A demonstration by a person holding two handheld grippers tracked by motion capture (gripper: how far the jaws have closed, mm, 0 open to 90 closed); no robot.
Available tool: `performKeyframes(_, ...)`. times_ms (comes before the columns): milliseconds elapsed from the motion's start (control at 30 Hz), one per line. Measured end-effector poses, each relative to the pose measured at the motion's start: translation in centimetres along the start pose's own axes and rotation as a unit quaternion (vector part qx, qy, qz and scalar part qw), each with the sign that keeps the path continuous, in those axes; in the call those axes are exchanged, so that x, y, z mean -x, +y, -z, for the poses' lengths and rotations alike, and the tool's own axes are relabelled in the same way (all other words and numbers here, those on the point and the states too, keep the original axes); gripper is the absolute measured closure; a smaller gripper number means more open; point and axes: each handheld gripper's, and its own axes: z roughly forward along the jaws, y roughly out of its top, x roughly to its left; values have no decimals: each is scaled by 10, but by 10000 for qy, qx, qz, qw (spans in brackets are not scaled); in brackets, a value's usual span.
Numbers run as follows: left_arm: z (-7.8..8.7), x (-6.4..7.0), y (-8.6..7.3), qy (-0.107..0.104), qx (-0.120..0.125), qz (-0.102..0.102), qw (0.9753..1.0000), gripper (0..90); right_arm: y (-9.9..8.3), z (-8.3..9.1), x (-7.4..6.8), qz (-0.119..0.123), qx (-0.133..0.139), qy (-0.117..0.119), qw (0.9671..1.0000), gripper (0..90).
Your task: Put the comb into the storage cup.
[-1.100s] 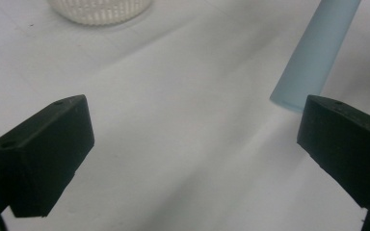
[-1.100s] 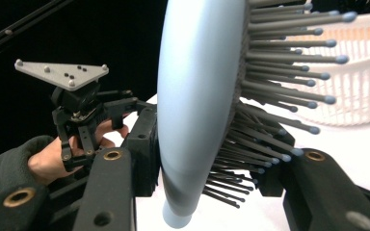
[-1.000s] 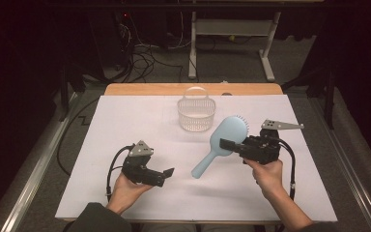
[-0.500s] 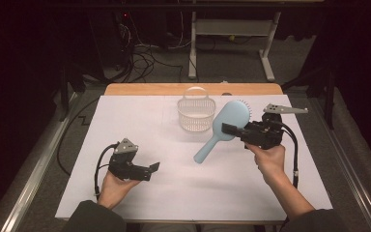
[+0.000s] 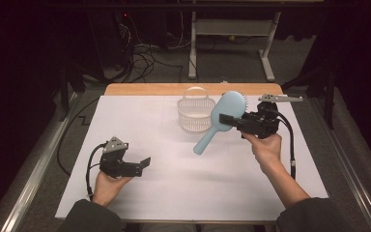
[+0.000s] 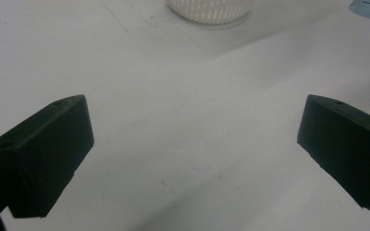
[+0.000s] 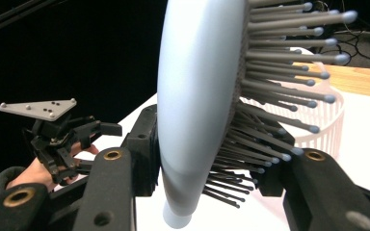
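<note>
At a table (image 5: 251,193) covered in white, a person works with a gripper in each hand. The right gripper (image 5: 228,119) is clamped on a pale blue hairbrush (image 5: 222,118), gripping it across the rounded head, and holds it in the air above the far right part of the table. The brush hangs tilted, its head up near the gripper and its handle slanting down toward the person and the middle of the table, clear of the surface. In the right gripper view the brush (image 7: 197,96) stands between the two black jaws, its smooth back against one and its grey, ball-tipped bristles (image 7: 289,72) pressed by the other.

Just beside the brush head, toward the far middle of the table, stands a small white basket (image 5: 195,113) with slatted walls and an upright hoop handle; from above, the brush head overlaps its right rim, and whether they touch cannot be told.

The left gripper (image 5: 144,163) sits low over the near left of the table, well apart from the brush and the basket. Its jaws stand wide apart with nothing between them, as the left gripper view shows, with bare white table (image 6: 192,120) beneath and the basket's base (image 6: 207,9) at the top edge.
</note>
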Motion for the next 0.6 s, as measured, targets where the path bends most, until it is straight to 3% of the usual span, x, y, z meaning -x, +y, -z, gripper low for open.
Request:
performKeyframes(400,-1,-1,-3,-202,17,54,9998,0,10,-3,5,-18,-27,-119,9999,538)
performKeyframes(600,-1,-1,-4,-195,45,71,9998,0,17,-2,8,-35,-27,-178,9998,538)
